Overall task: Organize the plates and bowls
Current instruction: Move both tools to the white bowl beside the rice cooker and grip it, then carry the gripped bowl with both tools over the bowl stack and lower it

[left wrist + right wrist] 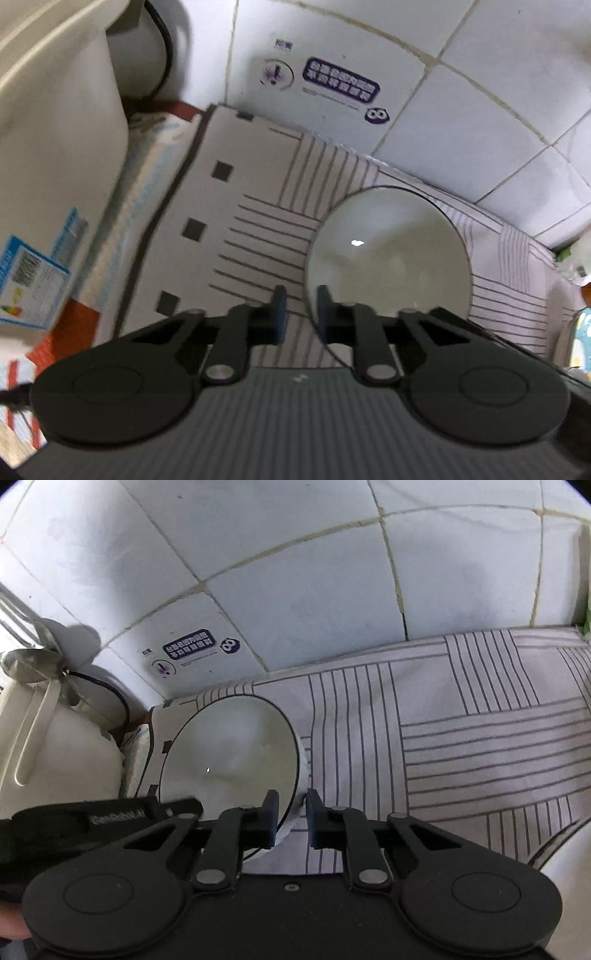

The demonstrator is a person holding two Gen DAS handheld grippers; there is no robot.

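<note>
A white bowl (pixel 391 258) with a thin dark rim sits on a striped cloth (pixel 258 206). In the left wrist view my left gripper (pixel 302 306) is shut on the bowl's near-left rim, one blue pad inside and one outside. The right wrist view has the same bowl (pixel 229 753) at centre left. There my right gripper (pixel 293 810) is shut on its right rim, the wall of the bowl pinched between the pads. The left gripper's black body (pixel 110 816) shows at the bowl's lower left edge.
A white tiled wall (pixel 295 572) with a purple sticker (pixel 192 644) rises just behind the cloth. A beige appliance (pixel 55 147) with a black cord (pixel 162 44) stands to the left, a metal spoon (pixel 29 664) by it. Striped cloth (pixel 480 738) stretches to the right.
</note>
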